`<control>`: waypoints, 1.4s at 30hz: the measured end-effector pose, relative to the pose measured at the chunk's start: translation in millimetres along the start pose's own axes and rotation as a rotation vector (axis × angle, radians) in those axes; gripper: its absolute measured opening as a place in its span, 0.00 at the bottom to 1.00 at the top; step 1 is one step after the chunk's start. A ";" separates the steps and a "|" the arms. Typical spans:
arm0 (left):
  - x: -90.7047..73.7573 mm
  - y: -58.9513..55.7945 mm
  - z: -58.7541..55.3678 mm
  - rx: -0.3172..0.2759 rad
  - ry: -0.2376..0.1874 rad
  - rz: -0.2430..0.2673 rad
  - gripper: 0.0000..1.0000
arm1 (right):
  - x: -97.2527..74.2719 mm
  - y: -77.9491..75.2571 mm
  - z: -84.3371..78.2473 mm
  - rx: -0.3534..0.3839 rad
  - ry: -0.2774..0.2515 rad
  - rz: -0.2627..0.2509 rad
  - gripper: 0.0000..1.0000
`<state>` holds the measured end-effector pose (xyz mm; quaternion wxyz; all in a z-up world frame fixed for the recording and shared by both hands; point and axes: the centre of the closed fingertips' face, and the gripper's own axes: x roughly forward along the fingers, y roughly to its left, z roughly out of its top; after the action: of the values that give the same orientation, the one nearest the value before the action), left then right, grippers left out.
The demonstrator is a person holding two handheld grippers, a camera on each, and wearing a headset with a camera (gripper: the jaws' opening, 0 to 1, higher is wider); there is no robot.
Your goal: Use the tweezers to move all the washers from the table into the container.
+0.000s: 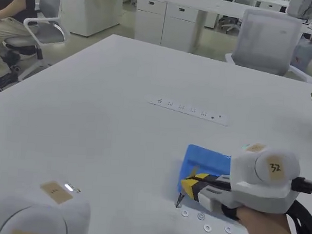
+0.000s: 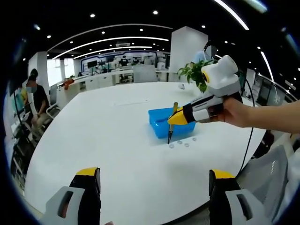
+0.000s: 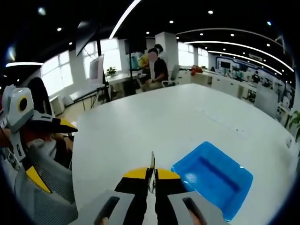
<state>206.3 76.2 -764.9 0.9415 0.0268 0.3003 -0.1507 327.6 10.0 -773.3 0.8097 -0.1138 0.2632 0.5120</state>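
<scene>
Right gripper jaws pressed on the tweezers, held near-vertical, tip down. Nearest washer lies just lower right of the tip, on the table. Blue container is just above. Left gripper jaws spread, well apart.

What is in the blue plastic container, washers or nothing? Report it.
Empty. The blue plastic container shows a bare floor in the right gripper view; small metal washers lie on the white table beside it.
</scene>
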 end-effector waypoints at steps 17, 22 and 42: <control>6.5 -14.7 1.3 0.040 0.022 -0.078 0.99 | -34.0 -21.2 47.2 0.014 -0.119 -0.073 0.01; 7.8 -17.4 0.9 0.048 0.026 -0.095 0.99 | -33.6 -28.5 53.5 0.045 -0.144 -0.079 0.01; 14.6 -28.1 1.8 0.090 0.034 -0.146 0.98 | 7.7 -67.7 36.4 -0.007 -0.092 -0.160 0.01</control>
<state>210.2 45.3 -770.6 0.9206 0.0496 0.3101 -0.2321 401.7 2.0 -752.8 0.8588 -0.1138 0.2139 0.4513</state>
